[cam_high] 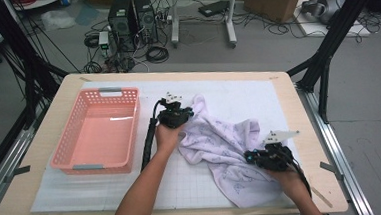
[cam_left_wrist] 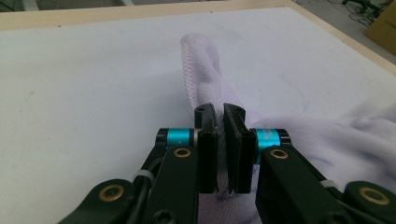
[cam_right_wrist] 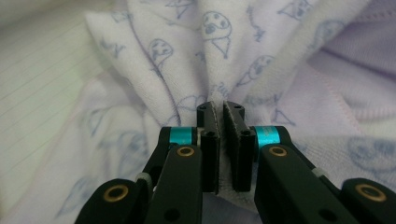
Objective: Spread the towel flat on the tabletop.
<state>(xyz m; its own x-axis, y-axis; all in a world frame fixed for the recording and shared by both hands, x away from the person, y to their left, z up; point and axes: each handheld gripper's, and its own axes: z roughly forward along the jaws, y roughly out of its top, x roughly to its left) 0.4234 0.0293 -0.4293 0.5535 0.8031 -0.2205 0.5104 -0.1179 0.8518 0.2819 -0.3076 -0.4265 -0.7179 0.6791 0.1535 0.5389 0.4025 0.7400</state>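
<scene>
Left gripper view shows your left gripper [cam_left_wrist: 223, 122] and right gripper [cam_right_wrist: 223, 119] each clamping the lavender printed towel [cam_high: 221, 145] crumpled mid-table; uneven pulling could tear thin folds free.

Even, soft overhead light fills the room; the white mat on the worktop [cam_high: 237, 92] is bright but not blown out. A small glare streak lies on the floor of the pink basket [cam_high: 121, 118]. Shadows are faint and short. The high view is slightly soft and grainy. In the right gripper view, the towel [cam_right_wrist: 224, 42] is sharp near the jaws and blurs toward the edges.
</scene>
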